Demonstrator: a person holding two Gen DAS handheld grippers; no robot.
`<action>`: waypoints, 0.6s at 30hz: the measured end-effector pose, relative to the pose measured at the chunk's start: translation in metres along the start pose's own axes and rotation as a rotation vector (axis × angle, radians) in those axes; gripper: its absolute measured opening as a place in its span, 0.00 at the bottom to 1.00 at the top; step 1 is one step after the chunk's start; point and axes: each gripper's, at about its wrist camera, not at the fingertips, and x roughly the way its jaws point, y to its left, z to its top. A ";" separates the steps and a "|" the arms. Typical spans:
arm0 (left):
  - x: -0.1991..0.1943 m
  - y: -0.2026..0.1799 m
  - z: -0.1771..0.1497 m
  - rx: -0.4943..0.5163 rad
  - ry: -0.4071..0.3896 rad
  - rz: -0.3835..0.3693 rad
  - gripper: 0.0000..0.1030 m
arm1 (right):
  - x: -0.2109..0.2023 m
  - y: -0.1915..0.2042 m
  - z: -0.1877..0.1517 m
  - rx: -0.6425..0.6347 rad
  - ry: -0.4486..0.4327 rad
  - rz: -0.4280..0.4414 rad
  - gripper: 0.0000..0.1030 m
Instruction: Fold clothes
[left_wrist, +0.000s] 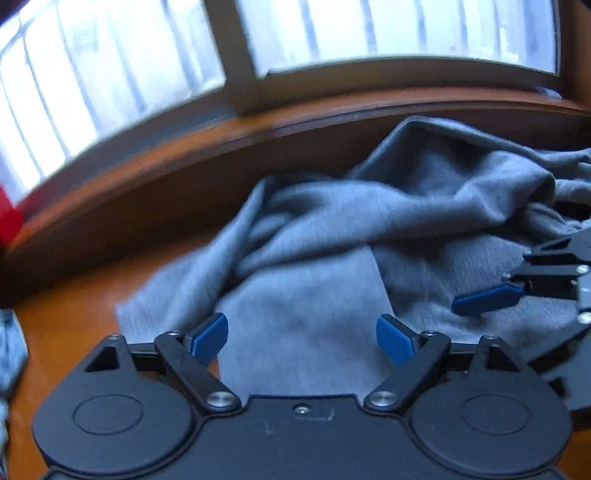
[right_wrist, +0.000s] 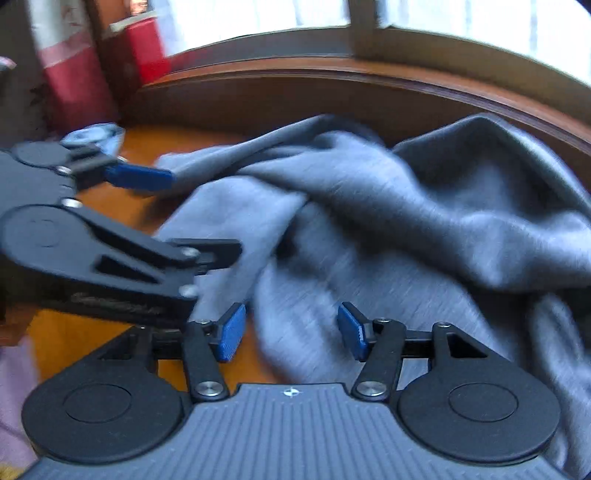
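A grey garment (left_wrist: 332, 229) lies crumpled on the orange-brown wooden table (left_wrist: 74, 317), bunched up toward the back ledge. My left gripper (left_wrist: 302, 339) hangs open just above a flat grey panel near the front, with nothing between its blue pads. In the right wrist view the same garment (right_wrist: 406, 206) fills the middle and right. My right gripper (right_wrist: 291, 330) is open over its near edge, and the pads do not press the cloth. The left gripper (right_wrist: 199, 214) reaches in from the left, beside the right one. One of the right gripper's blue fingers (left_wrist: 487, 299) shows at the right edge.
A raised wooden ledge (left_wrist: 258, 147) and a bright window (left_wrist: 110, 74) run behind the table. Red boxes (right_wrist: 74, 74) stand at the back left. A small pale blue item (right_wrist: 92, 136) lies near them. Pink cloth (right_wrist: 14, 387) shows at the lower left.
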 end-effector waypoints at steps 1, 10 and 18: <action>0.000 0.001 -0.004 -0.019 0.018 -0.008 0.84 | -0.004 0.002 -0.004 0.001 0.012 0.029 0.58; -0.017 -0.003 -0.045 -0.030 0.132 0.030 0.85 | -0.033 0.020 -0.034 -0.035 0.065 0.166 0.59; -0.040 0.020 -0.042 0.081 0.035 0.076 0.86 | -0.071 -0.001 -0.033 0.261 -0.050 0.211 0.58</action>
